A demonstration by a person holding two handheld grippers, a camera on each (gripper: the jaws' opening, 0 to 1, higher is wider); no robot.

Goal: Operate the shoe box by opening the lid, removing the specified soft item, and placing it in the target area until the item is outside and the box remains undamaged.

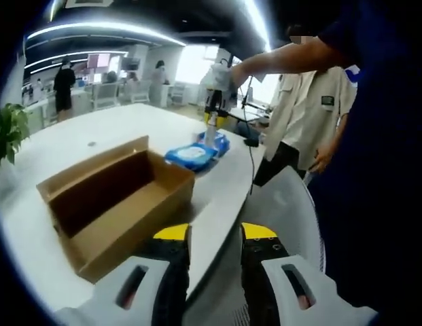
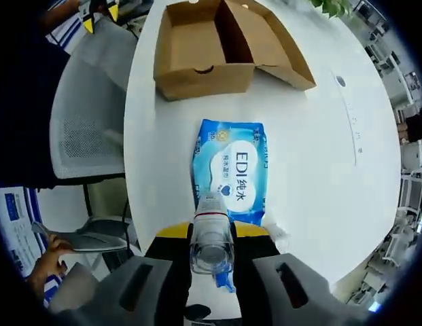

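An open brown cardboard shoe box (image 1: pixel 119 204) (image 2: pixel 221 44) lies on the white table (image 1: pixel 68 146) (image 2: pixel 319 156) with nothing inside it. Beyond it a blue wet-wipes pack (image 1: pixel 191 155) (image 2: pixel 231 170) lies flat on the tabletop. My right gripper (image 2: pixel 212 234) points down over the pack's near end, shut on a clear plastic piece (image 2: pixel 211 234) that reaches down to the pack. In the left gripper view a person's hand holds that right gripper (image 1: pixel 212 122) upright above the pack. My left gripper (image 1: pixel 215 234) stands open at the table's rim, its jaws holding nothing.
A grey mesh chair (image 1: pixel 285 204) (image 2: pixel 88 115) is pushed against the table's curved edge. A person in a pale jacket (image 1: pixel 312 109) stands beside the table. A potted plant (image 1: pixel 8 132) sits at the far side. A round port (image 2: pixel 341 81) is set in the tabletop.
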